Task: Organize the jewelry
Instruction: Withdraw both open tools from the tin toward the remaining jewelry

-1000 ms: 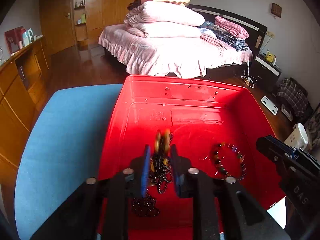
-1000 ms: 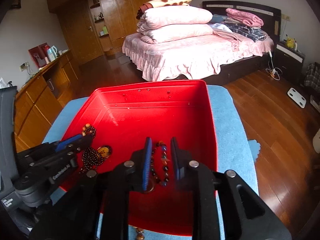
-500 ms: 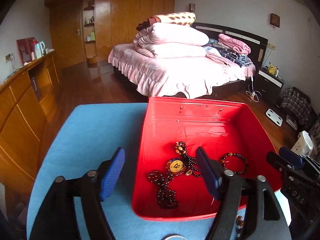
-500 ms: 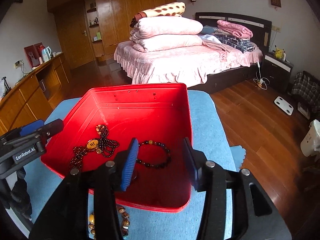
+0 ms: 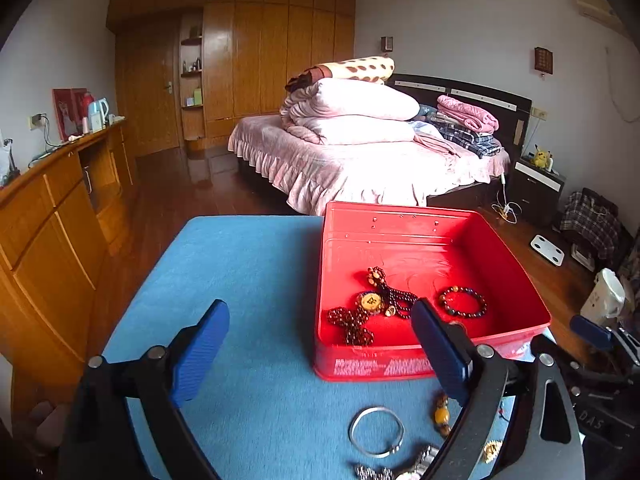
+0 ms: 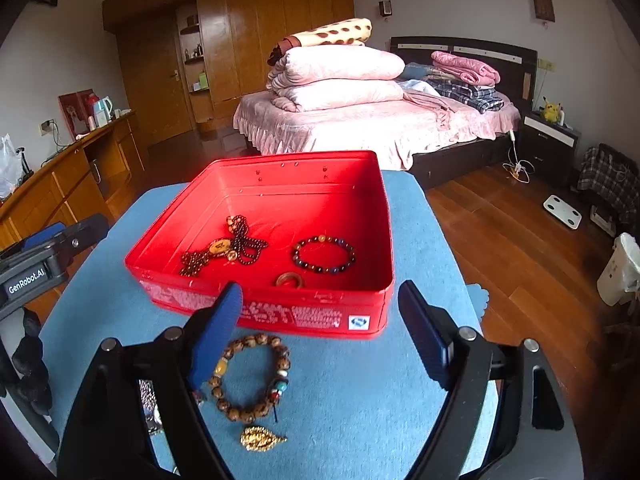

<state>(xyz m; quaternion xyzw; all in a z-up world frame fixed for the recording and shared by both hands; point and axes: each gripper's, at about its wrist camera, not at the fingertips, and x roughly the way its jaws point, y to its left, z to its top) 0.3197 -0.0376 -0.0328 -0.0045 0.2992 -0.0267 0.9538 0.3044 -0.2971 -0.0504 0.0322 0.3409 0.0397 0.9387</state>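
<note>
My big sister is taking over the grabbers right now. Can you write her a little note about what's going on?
Left gripper: open, empty, above the blue mat.
Right gripper: open, empty, above the wooden bead bracelet.
Done: inside the red box lie the dark bead necklace, the colourful bead bracelet and a small brown ring.
Left: on the mat in front of the box are the wooden bead bracelet, a gold leaf charm, a silver bangle and a metal watch band. Put them in the box.
</note>
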